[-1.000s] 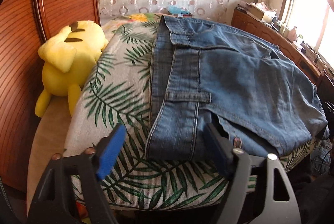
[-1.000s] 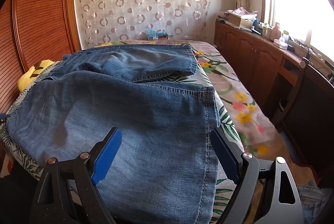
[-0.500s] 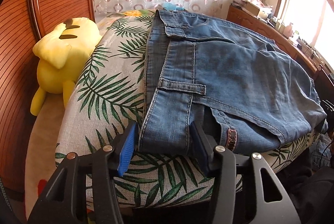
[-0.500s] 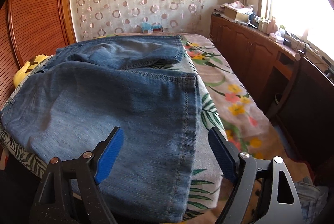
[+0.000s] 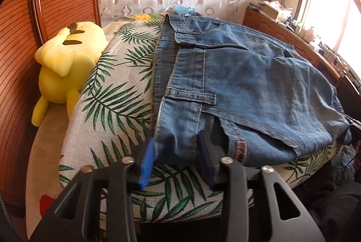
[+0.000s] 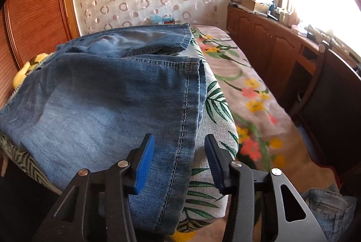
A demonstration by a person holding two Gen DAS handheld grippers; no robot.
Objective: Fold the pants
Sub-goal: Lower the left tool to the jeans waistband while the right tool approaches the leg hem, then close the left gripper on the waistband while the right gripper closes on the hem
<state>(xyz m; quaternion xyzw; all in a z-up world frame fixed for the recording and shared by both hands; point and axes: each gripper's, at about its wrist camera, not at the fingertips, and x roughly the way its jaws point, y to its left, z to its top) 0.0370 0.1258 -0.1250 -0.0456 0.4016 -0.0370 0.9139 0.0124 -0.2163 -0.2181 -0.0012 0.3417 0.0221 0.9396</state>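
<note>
Blue denim pants (image 5: 243, 88) lie spread on a leaf-print cushion (image 5: 112, 111), waistband toward the left wrist view, leg hems toward the right wrist view (image 6: 108, 102). My left gripper (image 5: 178, 154) has its jaws narrowed around the near end of the waistband (image 5: 180, 142), pads close to or touching the denim. My right gripper (image 6: 180, 160) is partly closed, its jaws straddling the stitched hem edge (image 6: 183, 129) of the near leg, with a gap still showing.
A yellow plush toy (image 5: 65, 70) lies left of the cushion against the wooden wardrobe (image 5: 33, 16). A floral bedspread (image 6: 243, 93) extends right. Wooden cabinets (image 6: 270, 38) with clutter stand under the window. More denim (image 6: 327, 208) lies on the floor, lower right.
Both grippers have narrowed their jaws and moved in on the pants: the left around the waistband end, the right around the leg hem edge.
</note>
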